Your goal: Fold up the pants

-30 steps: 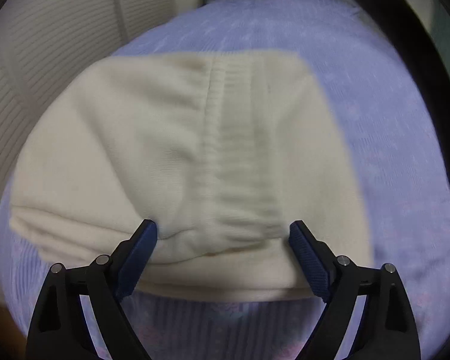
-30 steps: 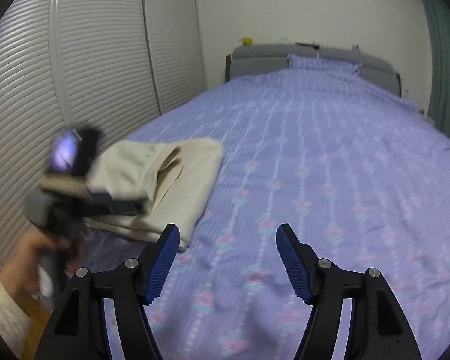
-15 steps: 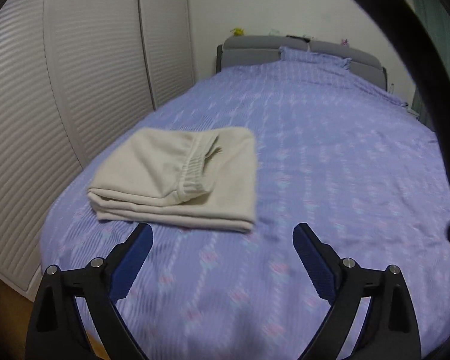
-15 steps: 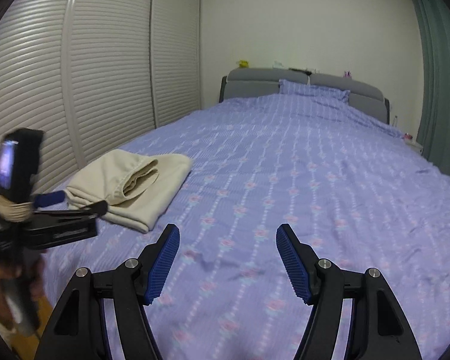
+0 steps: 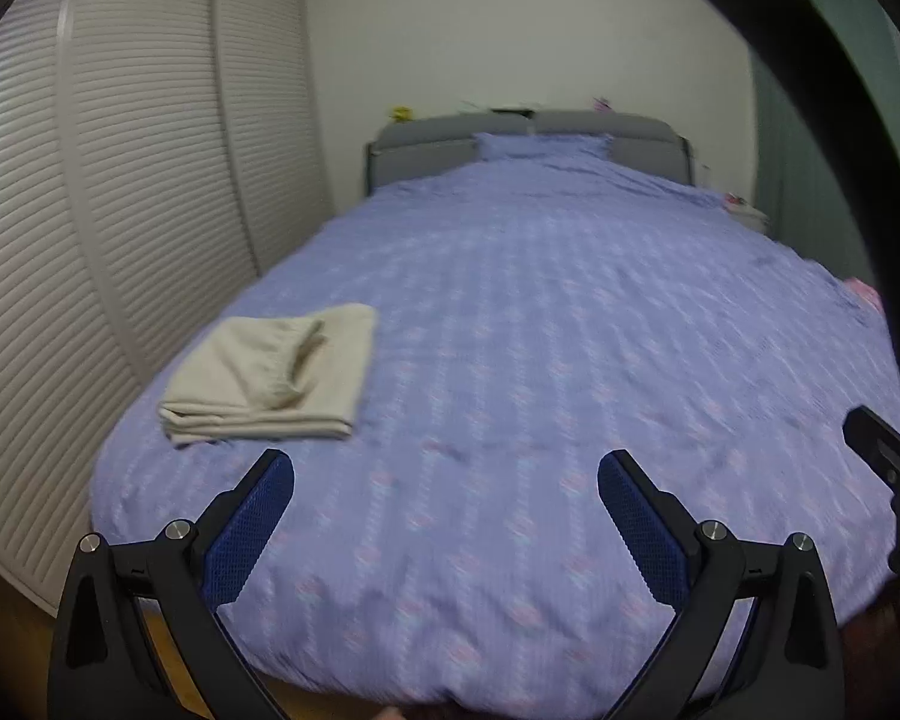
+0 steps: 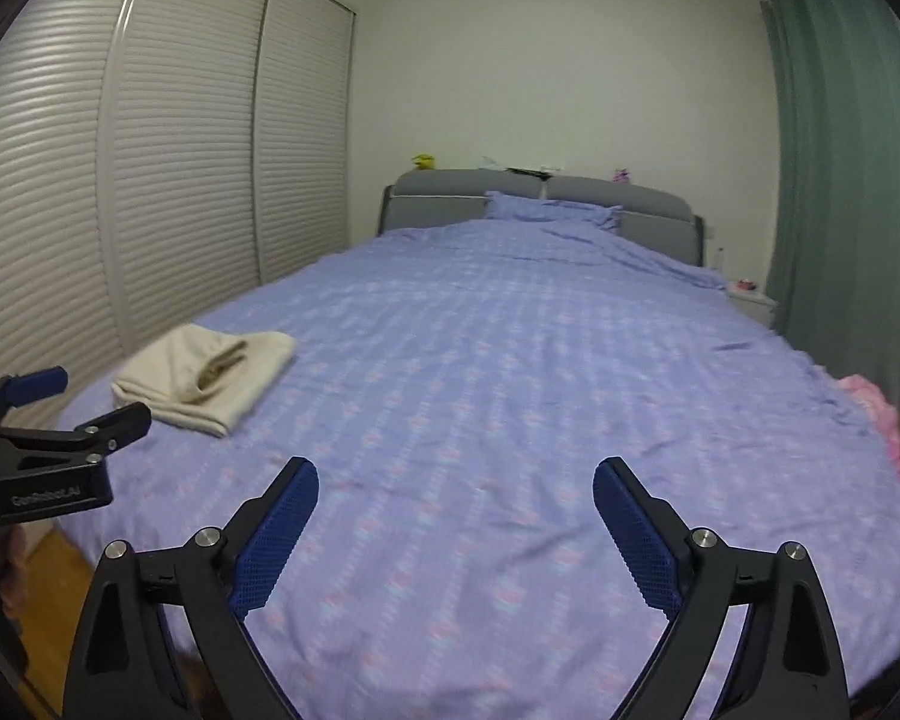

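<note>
The cream pants lie folded into a small flat stack on the near left part of the purple bed. They also show in the right wrist view. My left gripper is open and empty, held back above the foot of the bed, to the right of the pants. My right gripper is open and empty over the foot of the bed. The left gripper also shows at the left edge of the right wrist view, apart from the pants.
White slatted wardrobe doors line the left side. A grey headboard and a purple pillow stand at the far end. A green curtain hangs at the right. Something pink lies at the bed's right edge.
My left gripper has pulled back and up from the folded pants, which now lie smaller and farther away. My right gripper has also drawn back. The pants have stayed put.
</note>
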Action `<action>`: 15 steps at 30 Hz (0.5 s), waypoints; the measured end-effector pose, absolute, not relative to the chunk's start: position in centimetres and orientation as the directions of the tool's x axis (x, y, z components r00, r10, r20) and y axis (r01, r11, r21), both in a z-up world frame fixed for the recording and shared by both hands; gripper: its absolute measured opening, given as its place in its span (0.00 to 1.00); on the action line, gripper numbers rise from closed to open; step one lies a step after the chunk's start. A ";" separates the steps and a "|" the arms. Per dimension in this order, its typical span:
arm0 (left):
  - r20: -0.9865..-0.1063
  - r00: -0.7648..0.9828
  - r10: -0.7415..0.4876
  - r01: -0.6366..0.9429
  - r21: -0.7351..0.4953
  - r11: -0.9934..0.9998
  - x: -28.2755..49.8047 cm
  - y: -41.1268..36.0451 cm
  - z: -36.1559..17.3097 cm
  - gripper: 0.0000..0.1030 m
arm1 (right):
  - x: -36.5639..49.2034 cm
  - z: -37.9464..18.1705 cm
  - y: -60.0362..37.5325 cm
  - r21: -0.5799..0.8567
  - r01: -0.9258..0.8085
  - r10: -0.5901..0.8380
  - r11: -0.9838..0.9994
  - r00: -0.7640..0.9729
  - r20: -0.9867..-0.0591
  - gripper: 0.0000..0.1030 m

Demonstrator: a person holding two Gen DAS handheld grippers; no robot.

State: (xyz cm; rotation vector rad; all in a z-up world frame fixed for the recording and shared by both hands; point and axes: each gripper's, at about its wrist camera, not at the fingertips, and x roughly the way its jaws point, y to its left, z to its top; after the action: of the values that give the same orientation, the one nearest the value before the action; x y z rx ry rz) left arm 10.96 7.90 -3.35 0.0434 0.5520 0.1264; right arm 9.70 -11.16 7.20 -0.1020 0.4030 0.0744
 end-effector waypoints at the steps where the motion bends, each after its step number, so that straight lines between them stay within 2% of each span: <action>1: -0.518 0.845 0.129 -0.104 0.077 0.992 10.3 7.0 -3.4 1.00 | 8.8 7.0 -11.9 -0.100 -0.072 0.028 0.992 0.921 -0.389 0.91; 6: -0.494 0.862 0.114 -0.099 0.056 0.993 7.5 4.2 -3.4 1.00 | 6.2 6.4 -14.6 -0.089 -0.049 0.010 0.995 0.917 -0.398 0.91; 10: -0.456 0.885 0.090 -0.058 0.085 0.995 6.1 2.1 -2.9 1.00 | 4.9 5.9 -16.8 -0.015 -0.028 0.019 1.000 0.905 -0.424 0.91; 15: -0.464 0.884 0.060 -0.027 0.078 0.997 5.8 0.6 -3.7 1.00 | 4.2 5.5 -17.9 0.011 0.009 -0.003 1.000 0.908 -0.418 0.91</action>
State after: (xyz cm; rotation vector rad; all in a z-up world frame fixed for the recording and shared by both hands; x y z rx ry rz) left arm 5.76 0.64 -3.74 0.0697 0.4853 0.0450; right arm 4.17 -17.94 5.54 0.0131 0.4314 -0.0063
